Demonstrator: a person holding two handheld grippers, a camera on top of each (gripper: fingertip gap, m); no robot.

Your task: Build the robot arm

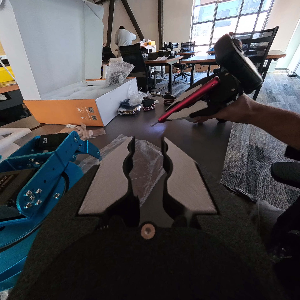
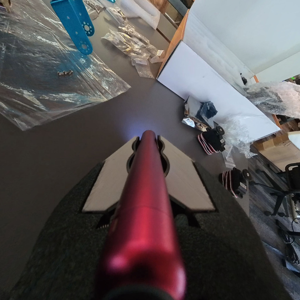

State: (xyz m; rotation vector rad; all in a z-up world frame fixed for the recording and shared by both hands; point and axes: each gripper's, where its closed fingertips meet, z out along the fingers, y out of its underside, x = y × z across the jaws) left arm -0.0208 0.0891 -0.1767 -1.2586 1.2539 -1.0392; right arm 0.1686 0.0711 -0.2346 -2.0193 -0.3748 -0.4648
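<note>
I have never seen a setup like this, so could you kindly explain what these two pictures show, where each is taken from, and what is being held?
There is no robot arm here: a person holds a two-finger gripper in each hand, and each gripper carries a camera looking along its fingers. In the left wrist view, the left gripper is open and empty above a clear plastic sheet on the dark table, with a blue metal robot arm kit beside it. Farther off, a hand holds the right gripper, shut on a red electric screwdriver; the right wrist view looks down its barrel. Also on the table: an open orange-and-white box, black servo motors and small parts bags.
</note>
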